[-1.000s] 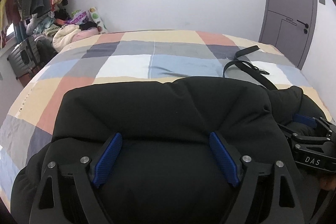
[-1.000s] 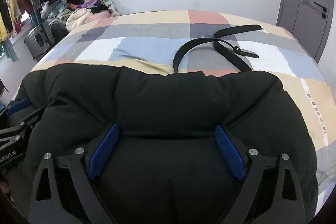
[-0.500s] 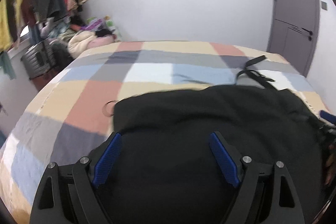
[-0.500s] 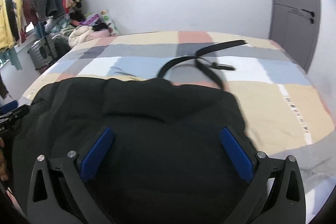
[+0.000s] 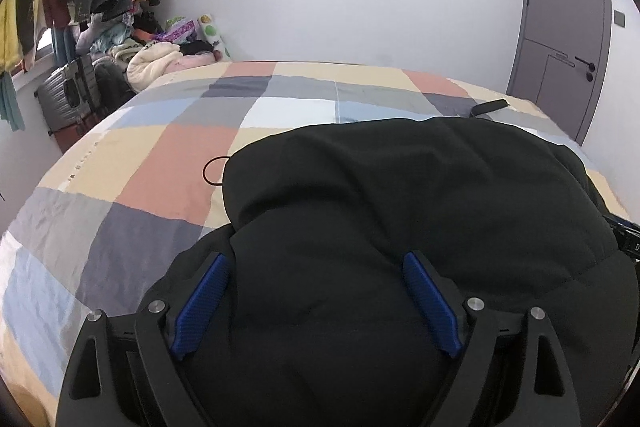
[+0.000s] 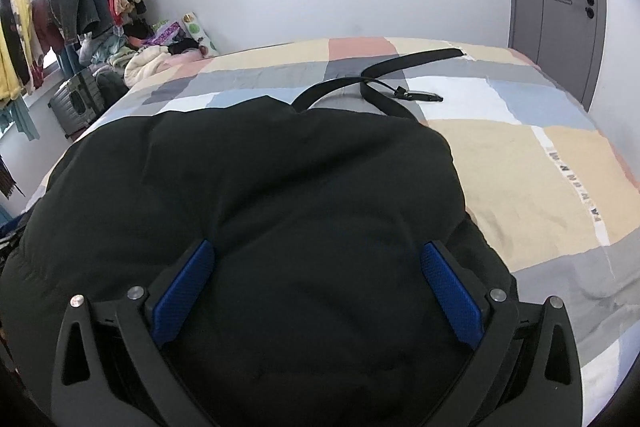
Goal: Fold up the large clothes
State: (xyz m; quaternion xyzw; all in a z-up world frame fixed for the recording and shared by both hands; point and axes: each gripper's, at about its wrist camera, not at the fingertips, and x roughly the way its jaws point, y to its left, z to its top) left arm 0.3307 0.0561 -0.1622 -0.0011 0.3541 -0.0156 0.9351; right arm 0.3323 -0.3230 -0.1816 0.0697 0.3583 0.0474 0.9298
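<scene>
Now both sets of fingers stand wide over the black coat (image 5: 400, 195) on the checked bed (image 5: 160, 163); left gripper (image 5: 314, 291), right gripper (image 6: 316, 281); a belt (image 6: 384, 83) lies beyond.

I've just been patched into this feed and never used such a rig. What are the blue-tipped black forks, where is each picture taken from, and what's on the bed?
Each picture comes from a camera on a handheld gripper, looking along its jaws. The forks are those jaws: left gripper, right gripper. Both stand wide open over a black padded jacket lying on a checked bedspread; whether they grip it cannot be told. The black belt lies beyond the jacket, its near part hidden behind it. A thin loop shows at the jacket's left edge.
</scene>
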